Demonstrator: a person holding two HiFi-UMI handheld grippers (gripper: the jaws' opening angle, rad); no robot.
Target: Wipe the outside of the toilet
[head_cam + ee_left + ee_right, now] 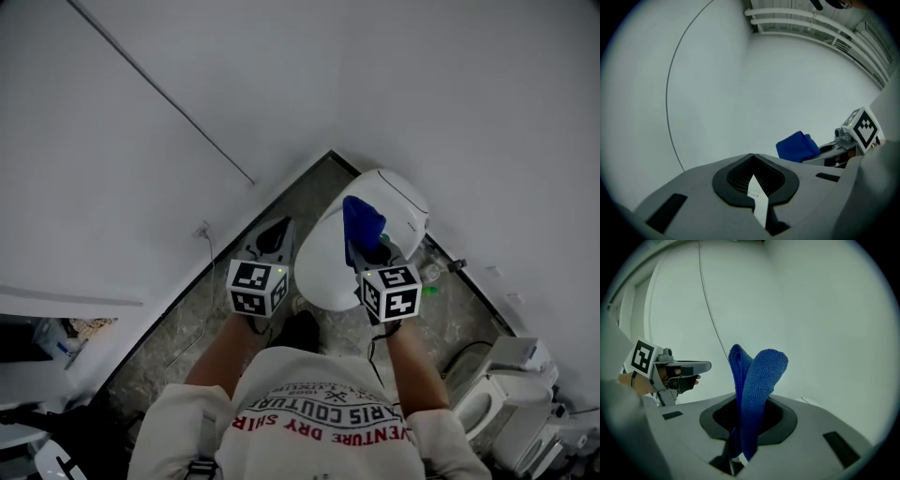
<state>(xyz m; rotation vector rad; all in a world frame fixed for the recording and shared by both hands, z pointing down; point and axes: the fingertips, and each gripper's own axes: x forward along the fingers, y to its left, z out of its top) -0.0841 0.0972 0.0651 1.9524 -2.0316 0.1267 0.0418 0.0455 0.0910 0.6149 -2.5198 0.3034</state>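
In the head view, the white toilet (323,258) stands in the corner with its lid down, below both grippers. My right gripper (374,247) is over the lid, shut on a folded blue cloth (362,218). From the right gripper view, the cloth (755,390) sticks up out of the right gripper (749,423) towards the bare wall. My left gripper (274,236) hovers at the toilet's left side, apart from it. In the left gripper view, the left gripper (753,158) is shut with only a white paper tag (758,199) in the seam. The cloth (797,146) shows to its right.
White walls meet close behind the toilet, with a thin dark line (164,101) on the left wall. A second toilet (487,405) sits at the lower right. A valve and hose (442,269) lie right of the bowl. Clutter (66,336) lies at the left. The floor (169,349) is speckled stone.
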